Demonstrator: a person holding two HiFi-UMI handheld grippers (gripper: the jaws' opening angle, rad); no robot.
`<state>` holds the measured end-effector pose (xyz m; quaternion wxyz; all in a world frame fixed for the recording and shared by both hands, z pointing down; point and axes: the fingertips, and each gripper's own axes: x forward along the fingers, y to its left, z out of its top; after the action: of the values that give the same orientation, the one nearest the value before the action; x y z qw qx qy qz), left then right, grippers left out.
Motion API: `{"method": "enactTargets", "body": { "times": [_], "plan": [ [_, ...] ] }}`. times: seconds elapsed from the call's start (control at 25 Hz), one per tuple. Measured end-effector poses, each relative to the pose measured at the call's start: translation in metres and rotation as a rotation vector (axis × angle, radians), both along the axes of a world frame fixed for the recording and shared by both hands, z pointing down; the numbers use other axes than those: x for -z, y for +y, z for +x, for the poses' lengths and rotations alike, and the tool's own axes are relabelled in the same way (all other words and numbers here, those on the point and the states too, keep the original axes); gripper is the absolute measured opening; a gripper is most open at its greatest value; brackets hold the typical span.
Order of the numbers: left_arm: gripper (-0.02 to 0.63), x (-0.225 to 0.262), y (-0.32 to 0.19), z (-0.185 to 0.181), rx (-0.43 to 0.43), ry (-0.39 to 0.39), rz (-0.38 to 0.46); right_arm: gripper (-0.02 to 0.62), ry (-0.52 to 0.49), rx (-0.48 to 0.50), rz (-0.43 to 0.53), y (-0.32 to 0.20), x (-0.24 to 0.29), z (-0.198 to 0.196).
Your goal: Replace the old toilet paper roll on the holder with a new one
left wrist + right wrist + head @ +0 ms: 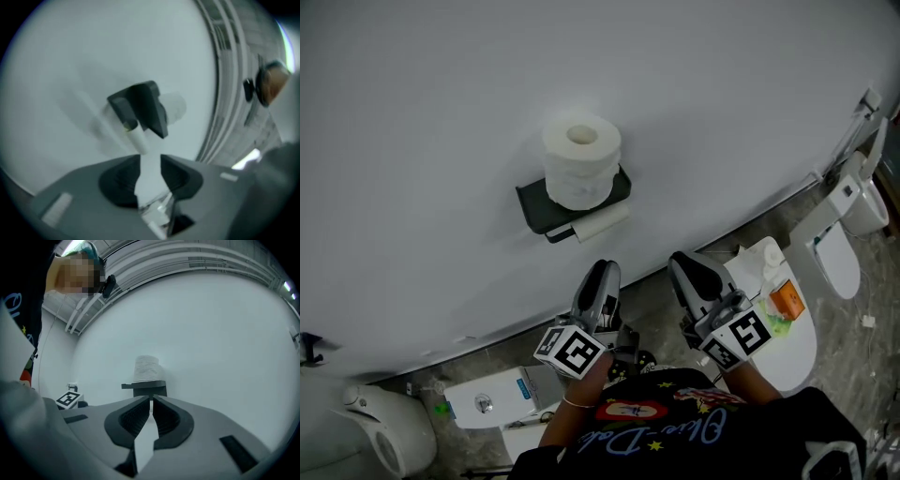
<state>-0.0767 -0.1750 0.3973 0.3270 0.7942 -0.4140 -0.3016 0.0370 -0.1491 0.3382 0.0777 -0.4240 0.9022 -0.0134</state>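
Toilet (841,251) in head view alone; left gripper (151,159) released, right gripper (150,401) clenched empty.

- The head view looks steeply down from above the person, facing the wall (441,112), with the holder (534,204) near mid-frame
- The camera on the left gripper (603,272) looks along its jaws at the holder (145,105) from nearby, rolled so the holder shows tilted
- The camera on the right gripper (686,267) looks about level along its jaws, the holder (149,389) upright and farther off
- All three views share the holder, the roll (581,155) on it and the wall behind
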Motion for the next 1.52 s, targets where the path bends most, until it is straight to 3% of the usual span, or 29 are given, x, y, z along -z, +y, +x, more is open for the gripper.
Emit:
{"method": "enactTargets", "body": {
  "times": [0.08, 0.16, 0.36, 0.48, 0.8, 0.92, 1.04, 1.36, 1.52],
  "plan": [
    [0.138, 0.001, -0.015, -0.002, 0.020, 0.249, -0.044, 0.014, -0.001, -0.012, -0.001, 0.000, 0.001, 0.009],
    [0.151, 0.001, -0.028, -0.004, 0.043, 0.387, -0.071, 0.014, -0.002, -0.029, 0.000, -0.001, 0.002, 0.019],
    [0.198, 0.009, -0.045, -0.008, 0.101, 0.441, -0.034, 0.014, -0.001, -0.086, -0.005, -0.003, -0.003, 0.041],
    [0.253, 0.002, -0.057, -0.011, 0.127, 0.490, -0.069, 0.014, -0.002, -0.097, -0.014, -0.004, -0.004, 0.048],
    [0.275, 0.002, -0.079, -0.024, 0.220, 0.520, -0.067, 0.014, -0.002, -0.110, -0.035, -0.010, -0.009, 0.058],
    [0.164, 0.013, -0.079, -0.024, 0.230, 0.481, -0.020, 0.014, -0.008, -0.110, -0.038, -0.011, -0.009, 0.059],
    [0.160, 0.016, -0.081, -0.021, 0.220, 0.475, -0.007, 0.014, -0.010, -0.116, -0.039, -0.014, -0.010, 0.062],
    [0.158, 0.016, -0.103, 0.040, 0.067, 0.428, -0.007, 0.014, -0.013, -0.182, -0.037, -0.011, -0.010, 0.086],
    [0.158, -0.002, -0.113, 0.087, -0.008, 0.399, -0.078, 0.014, -0.009, -0.257, -0.044, -0.002, -0.012, 0.114]
  ]
}}
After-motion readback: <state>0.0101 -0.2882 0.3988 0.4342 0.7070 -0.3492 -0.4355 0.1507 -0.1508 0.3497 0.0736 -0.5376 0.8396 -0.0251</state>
